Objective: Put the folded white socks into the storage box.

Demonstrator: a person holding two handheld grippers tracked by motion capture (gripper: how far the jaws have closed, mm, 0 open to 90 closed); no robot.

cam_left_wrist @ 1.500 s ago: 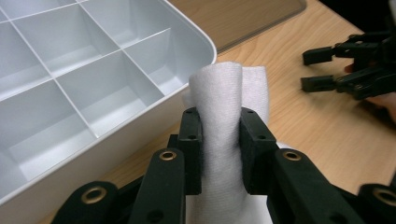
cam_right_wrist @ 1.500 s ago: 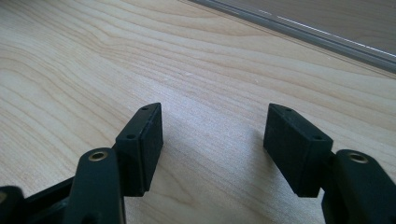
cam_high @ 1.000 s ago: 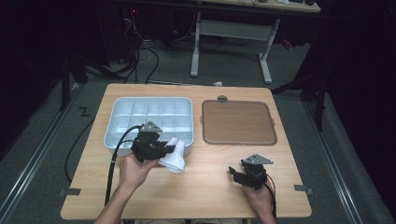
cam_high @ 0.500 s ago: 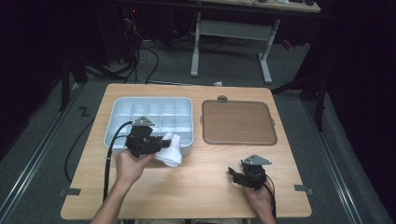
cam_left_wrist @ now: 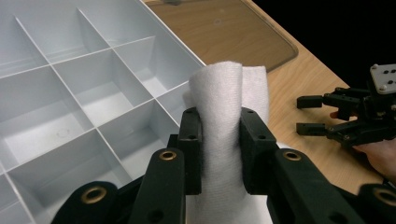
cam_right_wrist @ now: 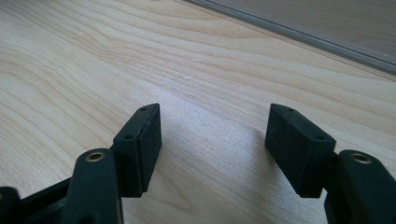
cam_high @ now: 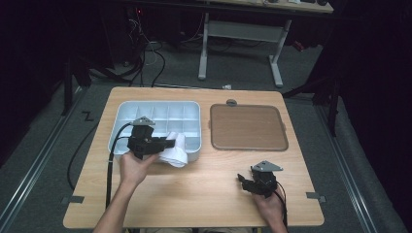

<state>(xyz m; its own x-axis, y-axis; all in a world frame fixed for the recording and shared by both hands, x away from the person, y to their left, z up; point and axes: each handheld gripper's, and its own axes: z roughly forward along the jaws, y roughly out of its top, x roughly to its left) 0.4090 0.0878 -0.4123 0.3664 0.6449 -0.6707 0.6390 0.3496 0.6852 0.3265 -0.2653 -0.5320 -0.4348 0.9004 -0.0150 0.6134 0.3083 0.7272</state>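
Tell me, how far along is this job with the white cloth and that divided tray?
Done: the white cloth is picked up, pinched between the left gripper's jaws. In hand: it hangs at the near right edge of the divided tray, partly over the wooden table. Left: the tray's visible compartments look empty, so the cloth has yet to go in, if that is the aim. The right gripper rests open by the brown lid.

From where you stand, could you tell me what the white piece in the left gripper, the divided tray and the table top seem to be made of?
The white cloth looks like soft, matte felt or fleece: fuzzy surface, pinched into a fold by the left gripper. The divided tray looks like smooth moulded plastic, pale and slightly glossy. The table top shows light wood grain, possibly laminate.
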